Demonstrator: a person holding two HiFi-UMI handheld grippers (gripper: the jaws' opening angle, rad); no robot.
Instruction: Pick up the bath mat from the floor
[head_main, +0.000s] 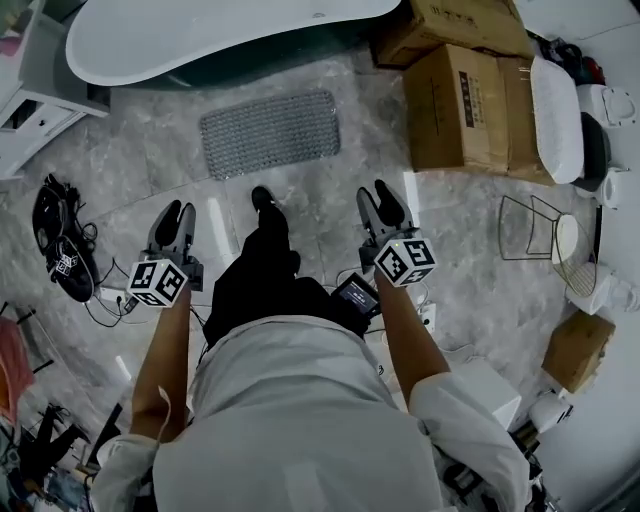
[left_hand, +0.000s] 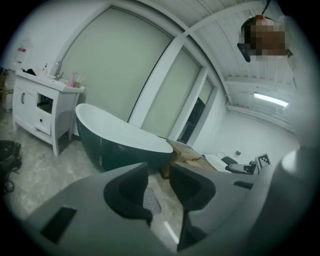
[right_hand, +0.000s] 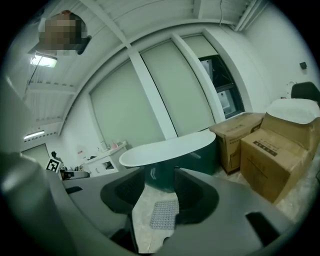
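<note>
A grey textured bath mat (head_main: 270, 132) lies flat on the marble floor in front of the tub. Through the gap of each gripper's jaws I see it as a small grey patch, the mat (left_hand: 152, 201) in the left gripper view and the mat (right_hand: 165, 214) in the right gripper view. My left gripper (head_main: 175, 222) is held well short of the mat, open with nothing between its jaws. My right gripper (head_main: 380, 205) is level with it on the other side, also open and empty. A dark shoe (head_main: 263, 199) of the person points toward the mat.
A white and dark green bathtub (head_main: 220, 35) stands just beyond the mat. Cardboard boxes (head_main: 470, 100) are stacked to the right. A white vanity cabinet (head_main: 35, 105) is at the far left. Dark bags and cables (head_main: 62, 255) lie on the floor at left, a wire rack (head_main: 545, 240) at right.
</note>
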